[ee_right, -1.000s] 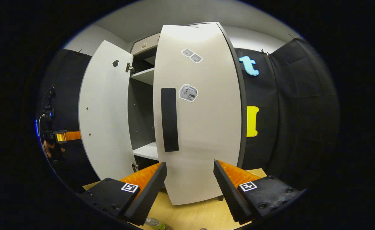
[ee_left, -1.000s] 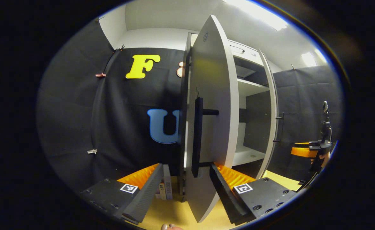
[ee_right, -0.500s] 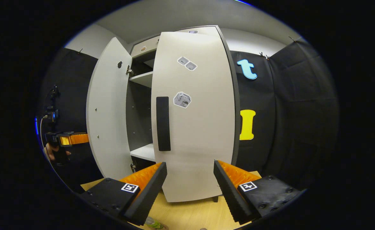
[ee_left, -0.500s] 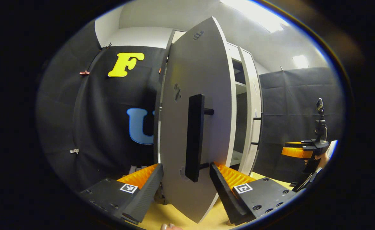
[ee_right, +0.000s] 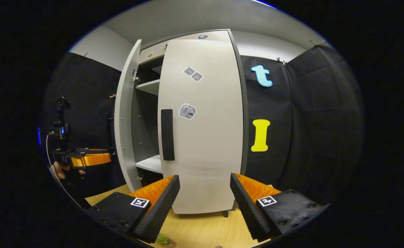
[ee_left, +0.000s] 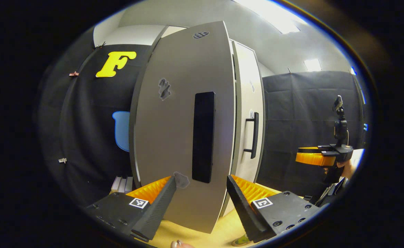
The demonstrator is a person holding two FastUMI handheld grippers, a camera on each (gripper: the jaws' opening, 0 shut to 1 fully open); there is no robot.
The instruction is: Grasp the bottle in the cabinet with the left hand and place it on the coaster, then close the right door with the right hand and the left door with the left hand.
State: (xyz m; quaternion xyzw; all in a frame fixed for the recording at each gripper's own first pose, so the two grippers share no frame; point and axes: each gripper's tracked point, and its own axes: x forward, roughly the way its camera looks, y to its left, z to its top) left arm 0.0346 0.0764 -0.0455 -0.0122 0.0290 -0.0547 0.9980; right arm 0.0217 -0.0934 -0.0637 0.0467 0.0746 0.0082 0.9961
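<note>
In the left gripper view the left hand-held gripper (ee_left: 201, 193), fingers apart and empty, faces the left door (ee_left: 178, 137) at frame centre, placed to push it shut (the right door (ee_right: 202, 137) looks nearly closed, the right hand-held gripper (ee_right: 204, 194) equally spread).

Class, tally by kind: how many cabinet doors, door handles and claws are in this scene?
Cabinet doors: 2 (left door, right door)
Door handles: 2 (left handle, right handle)
Claws: 2 (left claw, right claw)
Total: 6
</note>
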